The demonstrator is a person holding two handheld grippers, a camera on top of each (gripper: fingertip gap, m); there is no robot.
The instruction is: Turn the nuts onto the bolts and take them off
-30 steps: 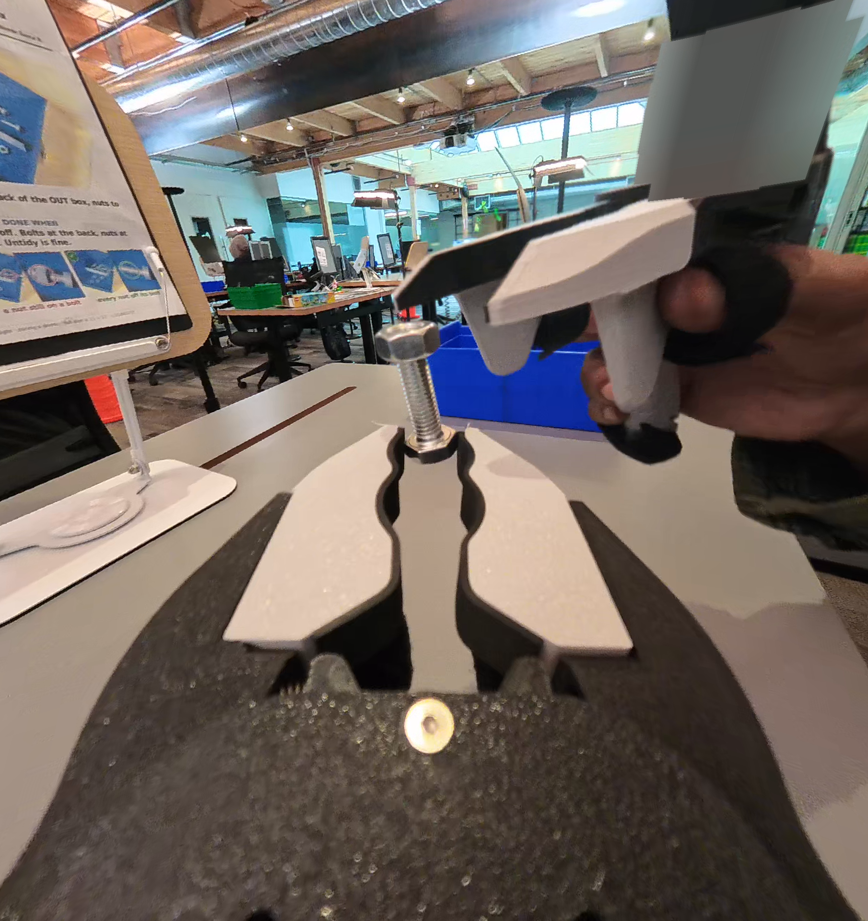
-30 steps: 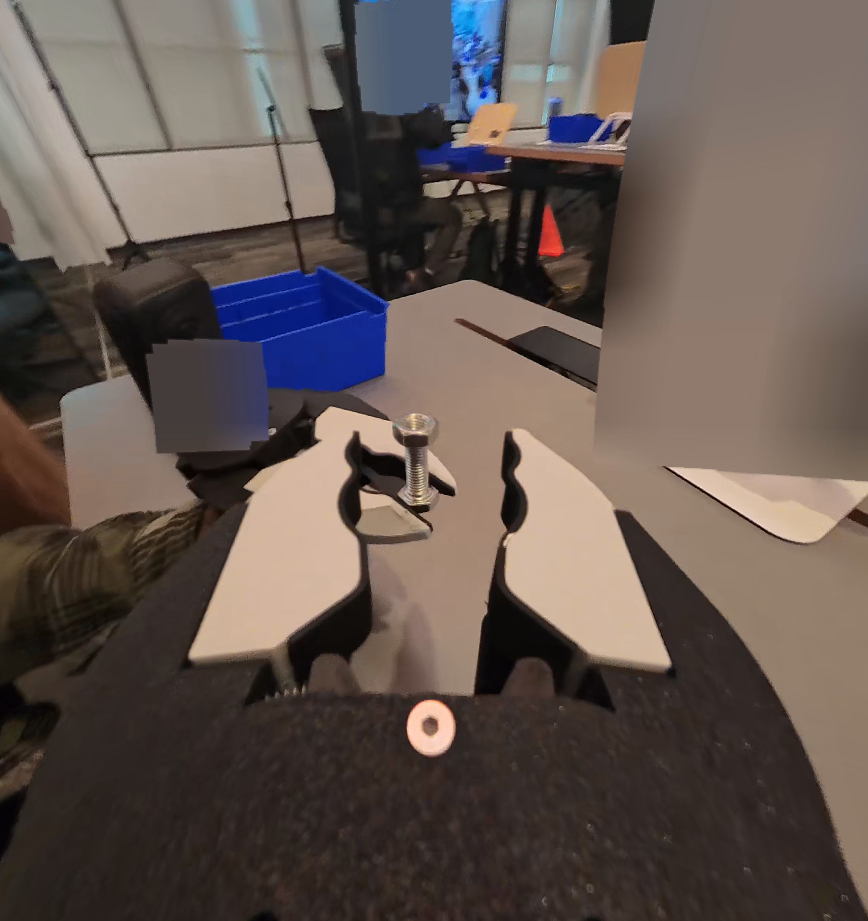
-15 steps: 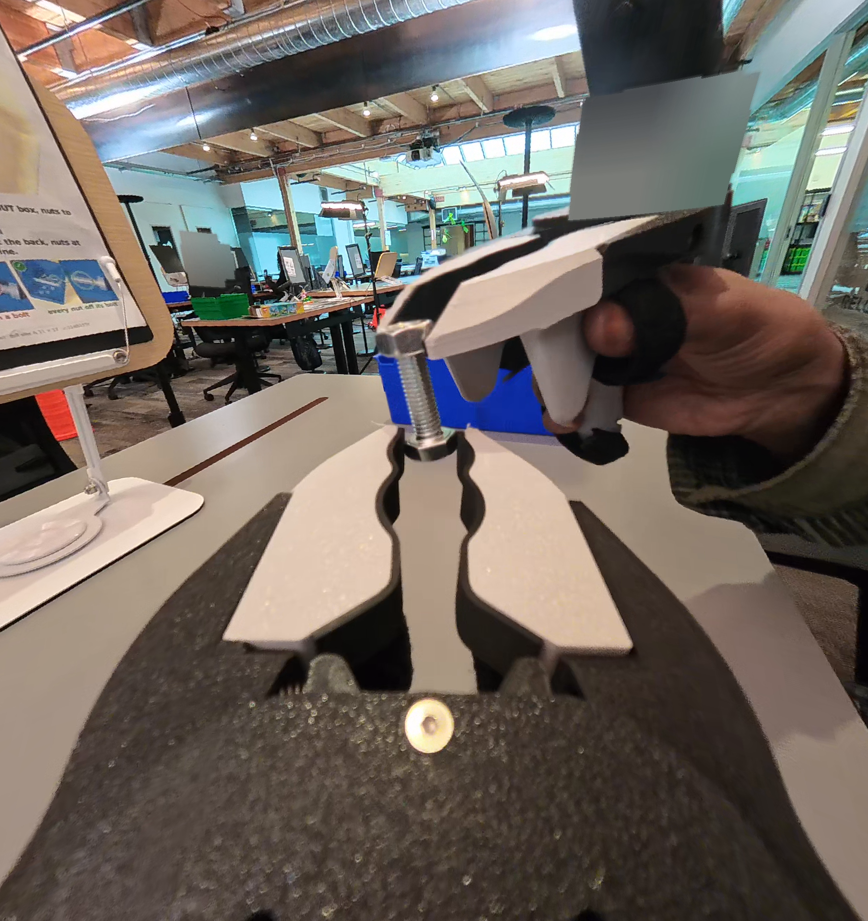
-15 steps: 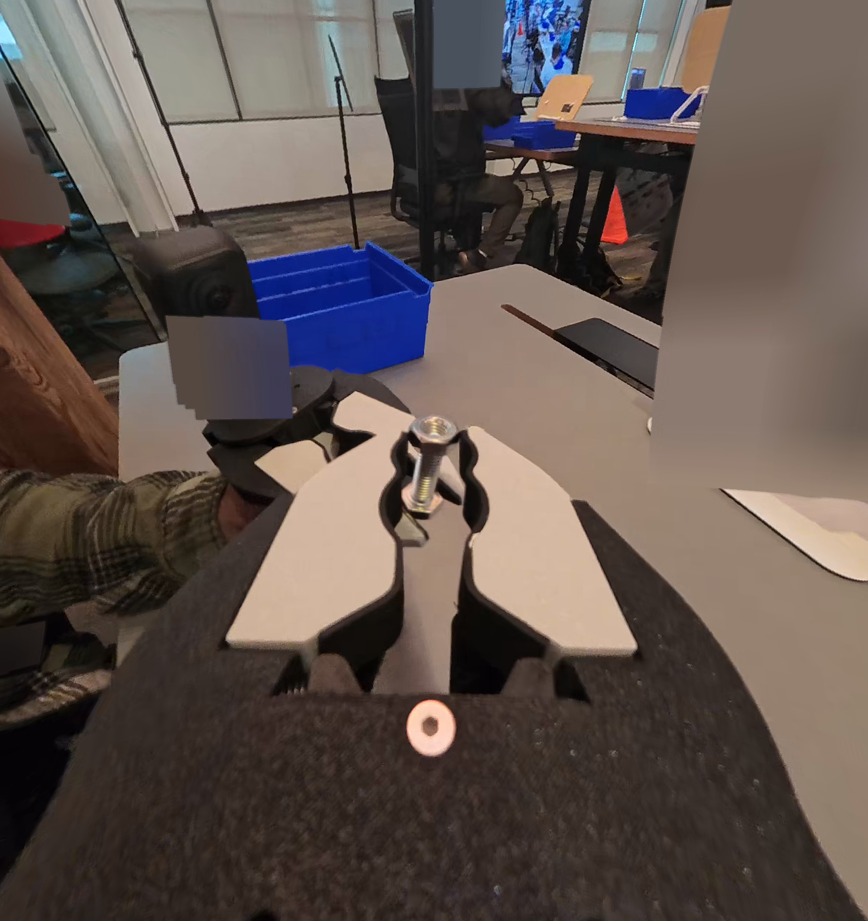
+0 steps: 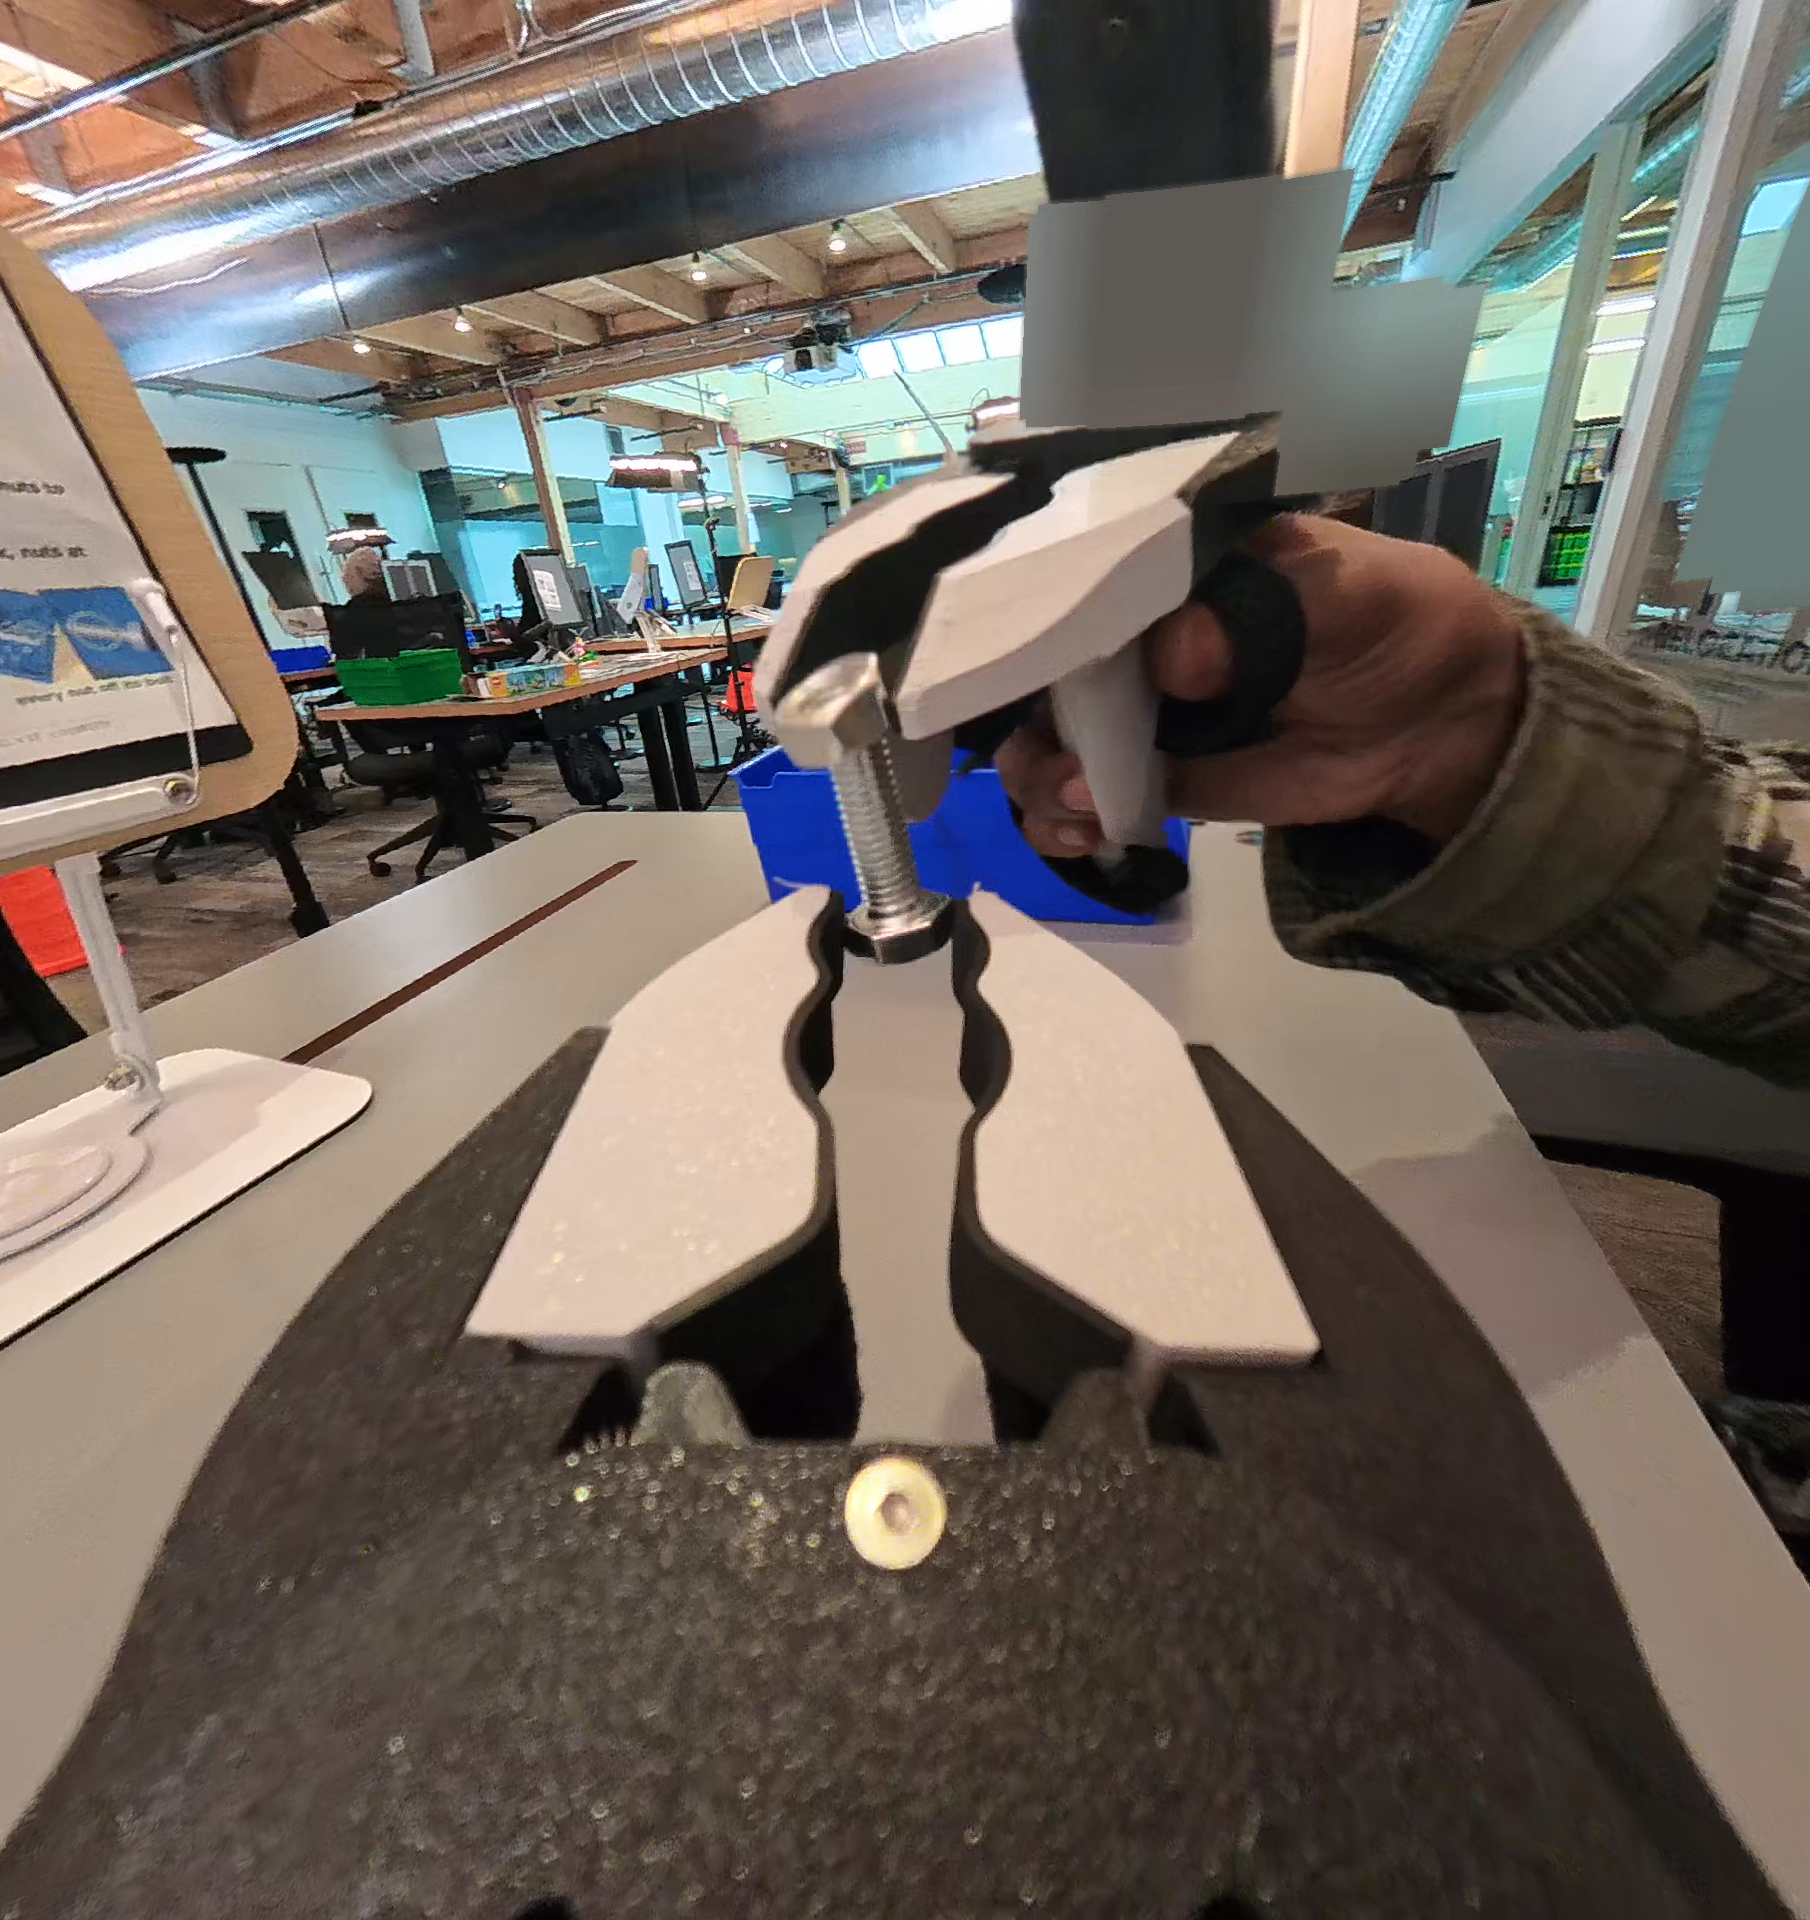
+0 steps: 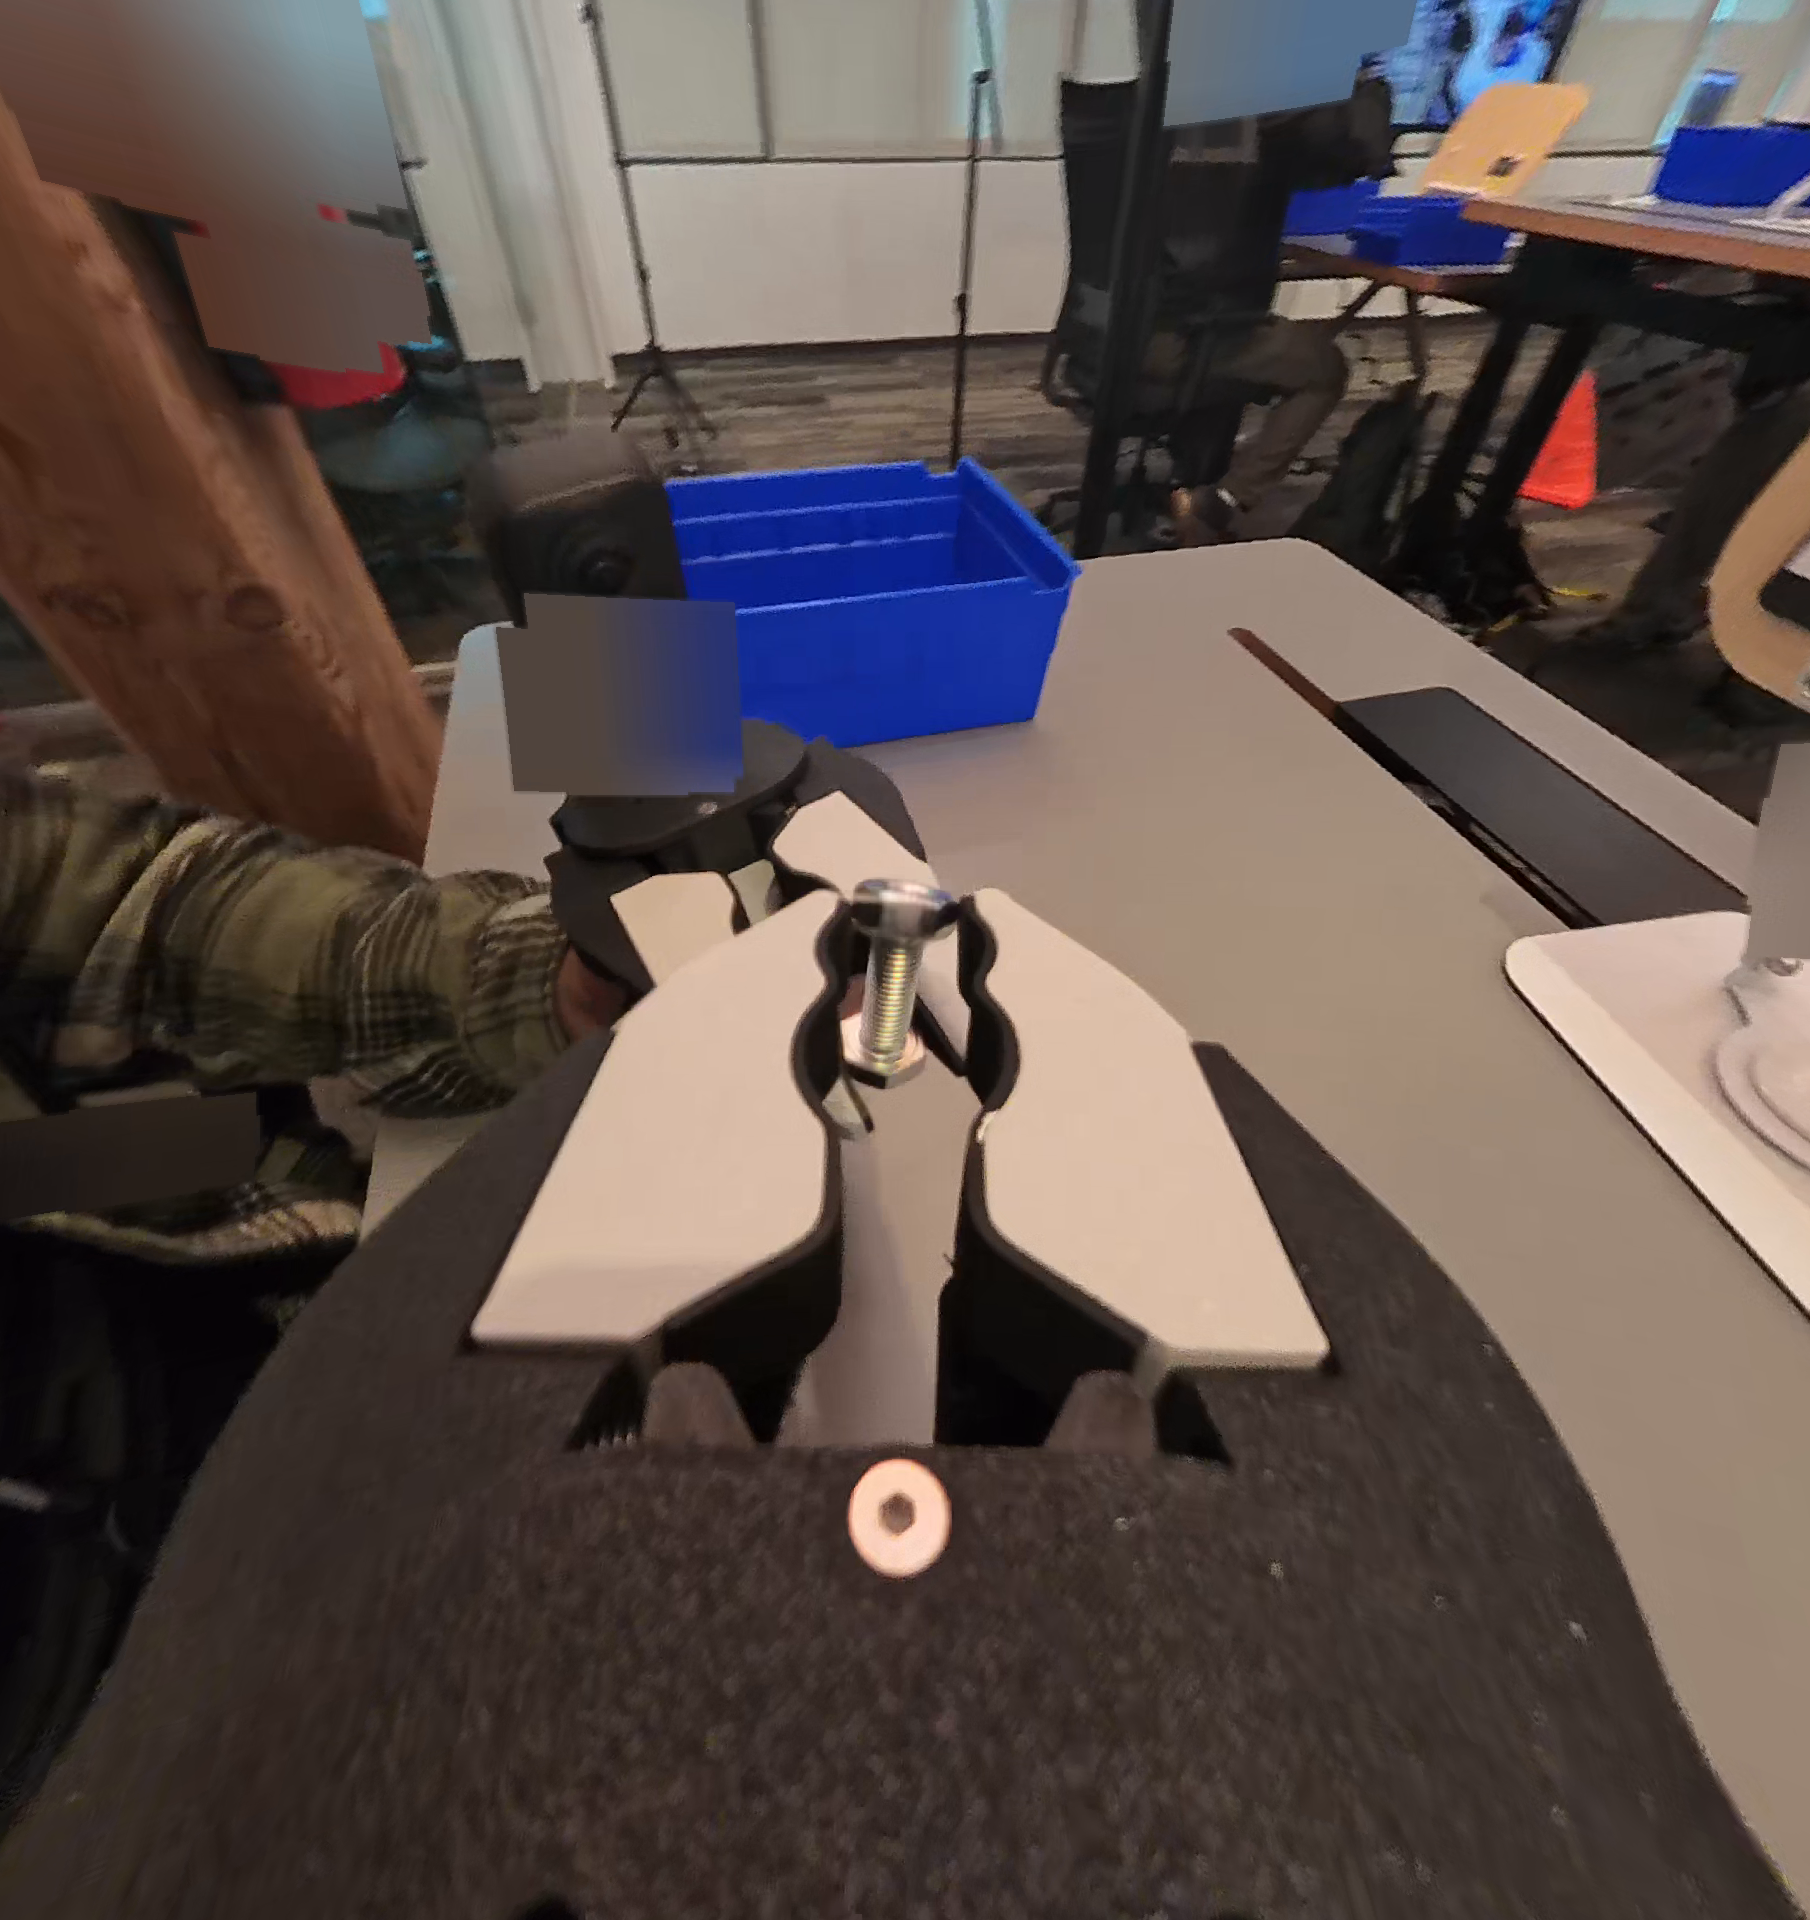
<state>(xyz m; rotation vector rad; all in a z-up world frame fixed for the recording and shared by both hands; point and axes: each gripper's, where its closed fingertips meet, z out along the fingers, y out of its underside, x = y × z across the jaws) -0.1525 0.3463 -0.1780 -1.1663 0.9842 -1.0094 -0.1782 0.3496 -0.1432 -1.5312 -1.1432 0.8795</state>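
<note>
A silver bolt (image 5: 877,826) stands head-up over the grey table, leaning a little to the left. A hex nut (image 5: 899,928) sits on its lower end. My left gripper (image 5: 896,925) is shut on the nut at its fingertips. My right gripper (image 5: 847,698) comes in from the right, held by a hand, and is shut on the bolt head (image 5: 833,709). In the right wrist view my right gripper (image 6: 899,909) clamps the bolt head (image 6: 896,900). The threaded shank (image 6: 896,987) and the nut (image 6: 880,1055) show below it, between the left gripper's fingers (image 6: 672,914).
A blue bin (image 6: 870,613) stands at the far side of the table, also behind the bolt in the left wrist view (image 5: 984,842). A sign stand with a white base (image 5: 184,1122) is to the left. A black flat pad (image 6: 1503,790) lies near the stand. Left and right tips are no more than a few centimetres apart.
My right gripper was open a second ago, moved in and shut on the bolt head. The bolt now leans slightly left. My left gripper has kept its hold on the nut.
</note>
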